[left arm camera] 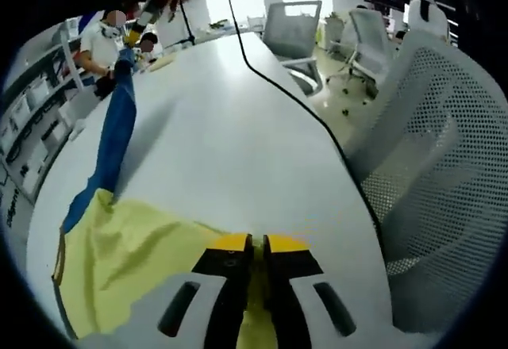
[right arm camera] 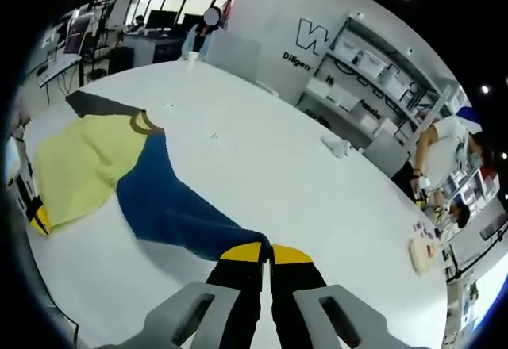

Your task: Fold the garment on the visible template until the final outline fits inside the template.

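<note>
Garment: a thin yellow and blue garment point(right arm camera: 119, 170) lies on the white table point(right arm camera: 302, 182), spread between the two grippers; the yellow body is at the left gripper end, the blue sleeve point(left arm camera: 117, 131) runs from the yellow body toward the right gripper.

Left gripper point(left arm camera: 254, 247): jaws closed together on the yellow cloth at the near edge of the garment, low over the table.

Right gripper point(right arm camera: 267, 254): jaws closed, and the end of the blue sleeve goes in between the tips; in the left gripper view this same gripper point(left arm camera: 139, 20) holds the sleeve end at the far end of the garment.

Sleeve state: pulled long and a little twisted, its far part seems lifted above the table.

Template: I cannot make out a marked outline on the table near the garment.

Handling, my judgement: light, soft, no stiffness; it wrinkles and slides easily on the smooth table, and it will hang down where it is not supported.

Where to hold, my judgement: at hems and corners, pinching one layer only; hold both ends taut so the fold line stays straight.

Other things: a black cable point(left arm camera: 270, 79) crosses the table beside the garment; mesh chair point(left arm camera: 432, 166) stands beyond the table edge.
</note>
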A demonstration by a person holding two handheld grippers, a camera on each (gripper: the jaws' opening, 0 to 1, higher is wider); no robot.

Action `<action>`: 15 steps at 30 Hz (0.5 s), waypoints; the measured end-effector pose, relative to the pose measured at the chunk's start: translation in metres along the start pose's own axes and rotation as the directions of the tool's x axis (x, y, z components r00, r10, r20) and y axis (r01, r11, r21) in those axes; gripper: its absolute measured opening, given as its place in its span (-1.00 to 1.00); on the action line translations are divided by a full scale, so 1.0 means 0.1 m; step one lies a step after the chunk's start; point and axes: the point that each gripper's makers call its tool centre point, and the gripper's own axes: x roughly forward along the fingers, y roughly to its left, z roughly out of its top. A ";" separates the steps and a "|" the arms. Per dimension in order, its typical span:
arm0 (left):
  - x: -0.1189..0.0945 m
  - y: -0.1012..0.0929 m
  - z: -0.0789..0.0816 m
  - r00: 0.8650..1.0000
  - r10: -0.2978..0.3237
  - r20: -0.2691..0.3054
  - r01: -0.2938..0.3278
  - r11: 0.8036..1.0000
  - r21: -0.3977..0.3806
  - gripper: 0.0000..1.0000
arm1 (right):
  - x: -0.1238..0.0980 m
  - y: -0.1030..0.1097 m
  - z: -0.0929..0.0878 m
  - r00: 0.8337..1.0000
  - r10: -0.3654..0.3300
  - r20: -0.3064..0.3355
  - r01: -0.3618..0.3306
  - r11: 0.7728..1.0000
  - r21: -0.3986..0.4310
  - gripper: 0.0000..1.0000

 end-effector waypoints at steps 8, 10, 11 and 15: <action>-0.04 0.04 0.03 1.000 -0.019 0.009 0.020 0.980 -0.196 -0.94 | 0.08 0.13 -0.40 0.996 0.047 -0.072 -0.043 0.998 0.048 -1.00; -0.06 0.03 0.03 1.000 -0.020 0.014 0.022 0.980 -0.198 -0.94 | 0.09 0.18 -0.51 0.993 0.070 -0.096 -0.063 0.995 0.078 -1.00; -0.06 0.02 0.03 1.000 -0.025 0.015 0.027 0.978 -0.207 -0.94 | 0.10 0.19 -0.54 0.992 0.075 -0.099 -0.067 0.994 0.082 -1.00; -0.09 0.03 0.06 0.999 -0.025 0.024 0.030 0.975 -0.218 -0.94 | 0.15 0.26 -0.72 0.986 0.093 -0.138 -0.079 0.991 0.105 -1.00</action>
